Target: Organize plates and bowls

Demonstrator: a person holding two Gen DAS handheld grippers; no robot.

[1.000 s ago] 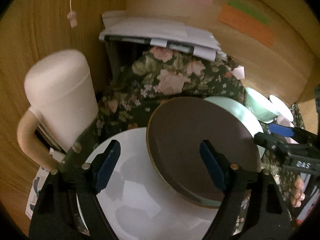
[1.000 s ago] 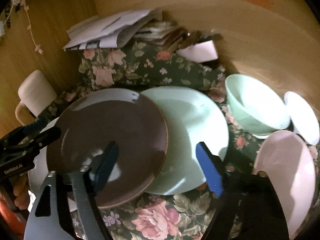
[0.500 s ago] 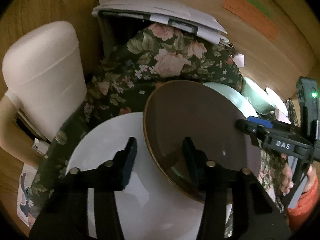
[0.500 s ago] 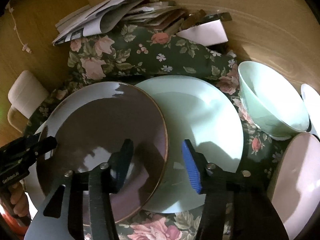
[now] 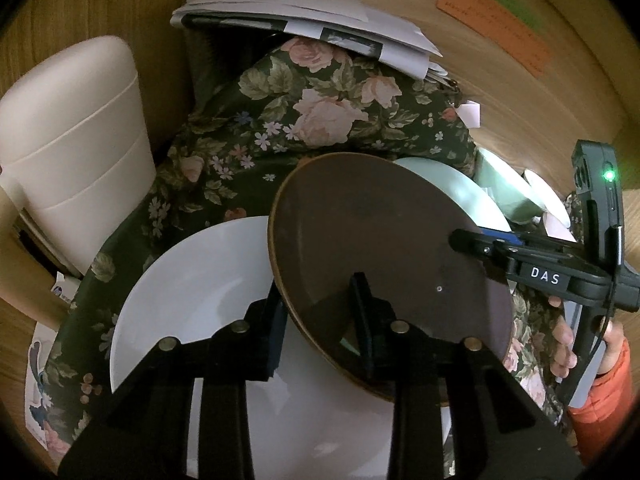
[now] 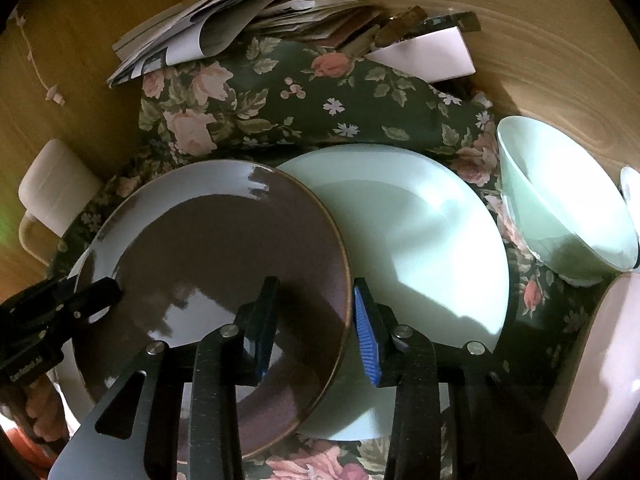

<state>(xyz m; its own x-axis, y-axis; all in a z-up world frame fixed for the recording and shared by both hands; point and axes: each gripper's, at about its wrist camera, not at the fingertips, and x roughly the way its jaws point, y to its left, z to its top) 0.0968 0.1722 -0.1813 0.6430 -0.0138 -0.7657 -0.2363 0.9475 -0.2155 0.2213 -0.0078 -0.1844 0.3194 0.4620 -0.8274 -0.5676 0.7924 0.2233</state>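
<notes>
Both pairs of jaws pinch the brown plate (image 6: 224, 280), one on each side of its rim. The right gripper (image 6: 316, 324) has one finger on top of the plate and one under its edge. The left gripper (image 5: 320, 324) bites the other side the same way. Two grips likely keep the wide plate steady, so it does not tip when lifted.

The brown plate rests partly on the white plate (image 5: 192, 304) and partly on the mint plate (image 6: 420, 248), over a flowery cloth (image 5: 312, 128) on the worktop. A mint bowl (image 6: 560, 216) stands beside them.

A second ago both jaws stood wide around the rim. They have just been closing, and now they press on the plate.
</notes>
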